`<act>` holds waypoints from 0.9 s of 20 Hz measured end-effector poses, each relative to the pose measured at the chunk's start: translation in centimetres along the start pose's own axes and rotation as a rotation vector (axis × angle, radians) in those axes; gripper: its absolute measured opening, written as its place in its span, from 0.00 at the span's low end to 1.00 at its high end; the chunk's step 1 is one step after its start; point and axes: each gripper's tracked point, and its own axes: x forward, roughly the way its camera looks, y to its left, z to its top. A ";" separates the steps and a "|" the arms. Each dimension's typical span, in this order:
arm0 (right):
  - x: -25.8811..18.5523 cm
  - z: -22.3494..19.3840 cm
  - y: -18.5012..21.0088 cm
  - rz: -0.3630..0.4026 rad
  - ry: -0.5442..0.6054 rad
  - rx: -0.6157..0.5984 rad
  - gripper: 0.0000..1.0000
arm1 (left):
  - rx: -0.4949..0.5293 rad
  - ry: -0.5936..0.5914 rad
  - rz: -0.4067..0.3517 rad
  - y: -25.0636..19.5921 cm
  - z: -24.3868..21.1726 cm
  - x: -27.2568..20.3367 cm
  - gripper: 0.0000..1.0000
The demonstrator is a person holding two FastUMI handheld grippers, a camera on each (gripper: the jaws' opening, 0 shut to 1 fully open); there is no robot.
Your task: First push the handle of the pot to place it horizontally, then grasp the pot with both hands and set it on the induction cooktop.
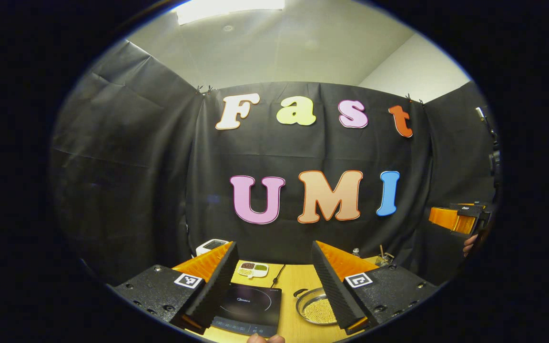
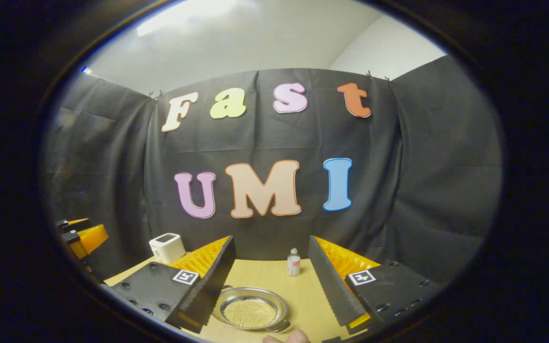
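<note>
A shallow metal pot (image 1: 315,310) holding small pale grains stands on the wooden table, just right of the black induction cooktop (image 1: 248,308). A loop handle (image 1: 299,292) sticks out on its cooktop side. My left gripper (image 1: 273,252) hangs open above and short of both, nothing between its fingers. In the right gripper view the pot (image 2: 250,309) lies below and ahead, a handle (image 2: 280,327) at its near right rim. My right gripper (image 2: 271,245) is open and empty above it. Each gripper shows in the other's view: the right gripper (image 1: 460,218) and the left gripper (image 2: 81,237).
A white dish of beans (image 1: 253,269) and a white appliance (image 1: 212,246) stand behind the cooktop. A small bottle (image 2: 293,262) stands beyond the pot, with a jar (image 1: 383,258) at the back right. Black cloth walls close the table (image 2: 265,276) on three sides.
</note>
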 end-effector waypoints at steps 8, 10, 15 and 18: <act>-0.3 -0.1 1.0 0.003 0.012 0.000 0.99 | 0.008 -0.008 0.000 0.6 -0.1 -0.7 0.93; -0.5 -0.1 1.4 0.003 0.013 -0.011 0.99 | 0.008 -0.007 -0.001 0.9 -0.1 -1.0 0.92; -0.9 -0.6 2.6 0.008 0.029 -0.013 0.99 | 0.007 -0.005 -0.003 2.1 -0.1 -1.6 0.93; -1.1 -1.0 3.4 0.012 0.045 -0.018 0.87 | 0.001 -0.007 -0.004 2.8 -0.1 -1.9 0.93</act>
